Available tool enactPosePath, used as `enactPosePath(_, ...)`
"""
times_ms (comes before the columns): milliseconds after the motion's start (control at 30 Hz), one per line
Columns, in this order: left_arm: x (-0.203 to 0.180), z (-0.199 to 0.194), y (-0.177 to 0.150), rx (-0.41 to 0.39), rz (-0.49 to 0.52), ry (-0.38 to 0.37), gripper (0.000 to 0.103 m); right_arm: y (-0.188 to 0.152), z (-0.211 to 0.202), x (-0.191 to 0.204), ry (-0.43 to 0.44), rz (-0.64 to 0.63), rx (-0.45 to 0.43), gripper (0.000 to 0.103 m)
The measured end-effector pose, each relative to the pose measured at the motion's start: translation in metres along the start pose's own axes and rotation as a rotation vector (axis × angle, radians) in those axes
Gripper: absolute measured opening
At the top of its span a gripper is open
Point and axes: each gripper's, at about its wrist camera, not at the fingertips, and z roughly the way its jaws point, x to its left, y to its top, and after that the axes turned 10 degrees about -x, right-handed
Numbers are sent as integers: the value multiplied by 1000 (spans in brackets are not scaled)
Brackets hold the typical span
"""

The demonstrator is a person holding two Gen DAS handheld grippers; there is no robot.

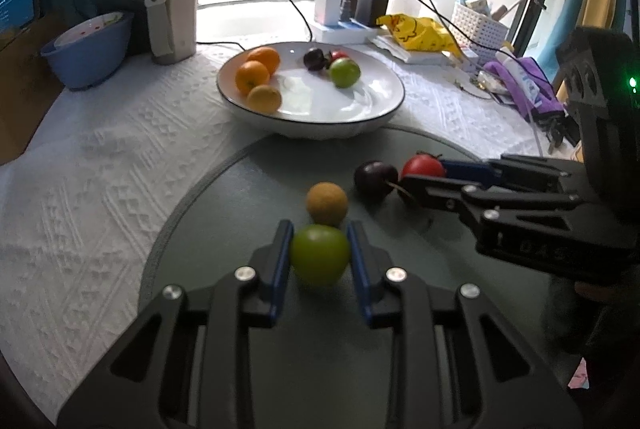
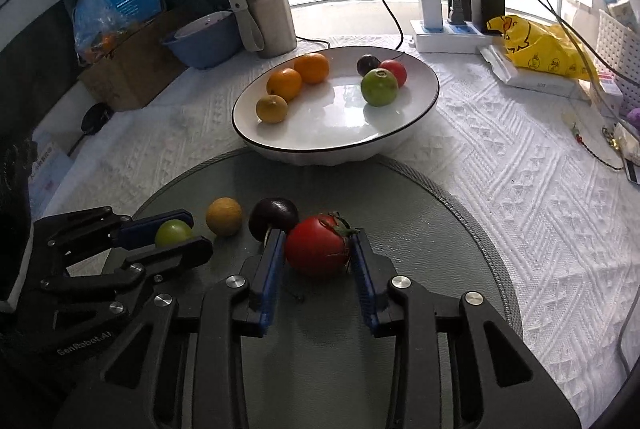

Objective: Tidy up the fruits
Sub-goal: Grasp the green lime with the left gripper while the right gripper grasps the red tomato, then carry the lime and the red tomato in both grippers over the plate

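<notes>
Blue plastic bag (image 2: 96, 17), right-wrist view only

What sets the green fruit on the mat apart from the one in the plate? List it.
The green fruit on the mat sits between the left gripper fingers; the green fruit in the plate lies free, beside a red and a dark fruit. Both are round and green.

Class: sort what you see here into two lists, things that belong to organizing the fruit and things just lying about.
Belongs: green round fruit in left gripper; red tomato in right gripper; white ceramic bowl.
Lying about: steel tumbler; yellow plastic bag; blue bowl.
</notes>
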Motion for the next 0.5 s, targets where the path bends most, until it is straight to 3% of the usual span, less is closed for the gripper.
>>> enactPosePath(500, -5, -26, 10, -62, 19, -17, 29, 9, -36, 12, -34, -19, -74, 35)
